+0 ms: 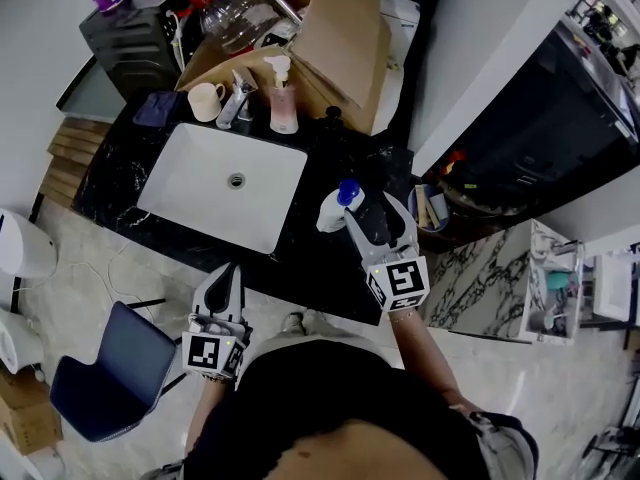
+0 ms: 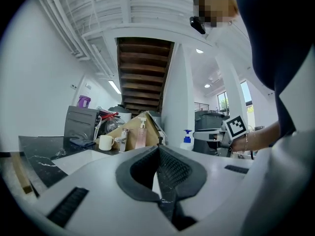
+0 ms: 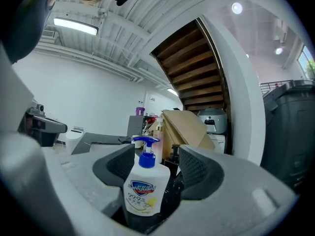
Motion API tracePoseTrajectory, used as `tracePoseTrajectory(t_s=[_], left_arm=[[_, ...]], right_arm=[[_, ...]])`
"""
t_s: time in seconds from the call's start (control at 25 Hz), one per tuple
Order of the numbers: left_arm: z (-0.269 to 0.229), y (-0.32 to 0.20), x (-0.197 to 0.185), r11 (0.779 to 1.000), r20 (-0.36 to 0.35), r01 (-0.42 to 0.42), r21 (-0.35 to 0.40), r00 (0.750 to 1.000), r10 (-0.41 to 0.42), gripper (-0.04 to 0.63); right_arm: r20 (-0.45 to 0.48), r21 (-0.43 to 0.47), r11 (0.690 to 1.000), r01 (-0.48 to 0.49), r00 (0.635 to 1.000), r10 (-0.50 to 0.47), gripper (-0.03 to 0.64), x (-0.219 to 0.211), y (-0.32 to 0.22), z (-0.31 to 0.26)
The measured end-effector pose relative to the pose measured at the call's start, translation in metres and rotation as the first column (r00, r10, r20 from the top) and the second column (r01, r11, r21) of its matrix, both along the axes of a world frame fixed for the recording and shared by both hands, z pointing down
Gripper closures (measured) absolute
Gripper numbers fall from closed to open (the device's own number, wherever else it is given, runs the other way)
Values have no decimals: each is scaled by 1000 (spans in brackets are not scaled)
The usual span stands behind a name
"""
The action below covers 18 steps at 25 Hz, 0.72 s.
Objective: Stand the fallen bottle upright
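Note:
A white soap bottle (image 1: 333, 209) with a blue pump stands upright on the black marble counter (image 1: 325, 263), right of the sink. In the right gripper view the bottle (image 3: 143, 188) is between the jaws of my right gripper (image 3: 157, 166), which stand apart from it; a gap shows on its right side. In the head view the right gripper (image 1: 372, 213) reaches over the counter's front edge to the bottle. My left gripper (image 1: 228, 273) hangs in front of the counter, clear of it. Its pads (image 2: 167, 168) meet with nothing between them.
A white sink (image 1: 190, 163) is set in the counter. Behind it stand a mug (image 1: 205, 100), a faucet (image 1: 238, 96), a pink pump bottle (image 1: 282, 103) and a large cardboard box (image 1: 345, 38). A dark chair (image 1: 110, 368) is on the floor at the lower left.

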<state>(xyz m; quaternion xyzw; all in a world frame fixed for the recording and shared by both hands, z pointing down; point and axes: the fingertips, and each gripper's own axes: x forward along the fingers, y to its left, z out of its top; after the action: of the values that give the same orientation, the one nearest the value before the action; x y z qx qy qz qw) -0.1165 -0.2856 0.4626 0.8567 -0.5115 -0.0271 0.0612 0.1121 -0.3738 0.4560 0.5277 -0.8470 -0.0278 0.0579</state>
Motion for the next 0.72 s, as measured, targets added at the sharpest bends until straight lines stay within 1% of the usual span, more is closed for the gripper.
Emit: tracePoseTrajectory(t_s=[0.12, 0.28, 0.32, 0.4, 0.44, 0.48, 0.52, 0.6, 0.64, 0.72], left_arm=[[1, -1, 18, 999, -6, -47, 3, 999, 47, 589], [-1, -4, 37, 995, -10, -102, 12, 995, 102, 589], [-2, -4, 40, 994, -13, -110, 14, 994, 110, 589], [-2, -5, 45, 993, -12, -119, 12, 993, 120, 589], [1, -6, 46, 993, -2, -120, 2, 993, 120, 589], [5, -6, 47, 993, 13, -118, -9, 993, 118, 589], [8, -7, 48, 993, 27, -117, -17, 993, 117, 589], [8, -8, 52, 993, 36, -121, -13, 992, 121, 589], [7, -9, 55, 992, 35, -124, -8, 992, 125, 589], [5, -9, 59, 991, 36, -131, -1, 991, 131, 589]], right_arm=[[24, 12, 1000, -17, 1000, 16, 353, 12, 22, -3], [75, 66, 998, -26, 997, 21, 354, 19, 55, -18], [70, 45, 998, -39, 997, 36, 354, 22, 63, -16], [31, -44, 997, -67, 997, 68, 356, 29, 81, -3], [23, -72, 995, -74, 997, 76, 362, 31, 88, 1], [28, -81, 994, -74, 997, 77, 370, 31, 95, 3], [46, -71, 995, -71, 996, 75, 376, 31, 100, 2], [100, -23, 996, -84, 991, 86, 385, 33, 107, -3], [126, -16, 995, -97, 987, 98, 399, 36, 109, -1], [162, -40, 993, -113, 980, 118, 437, 40, 111, 7]])
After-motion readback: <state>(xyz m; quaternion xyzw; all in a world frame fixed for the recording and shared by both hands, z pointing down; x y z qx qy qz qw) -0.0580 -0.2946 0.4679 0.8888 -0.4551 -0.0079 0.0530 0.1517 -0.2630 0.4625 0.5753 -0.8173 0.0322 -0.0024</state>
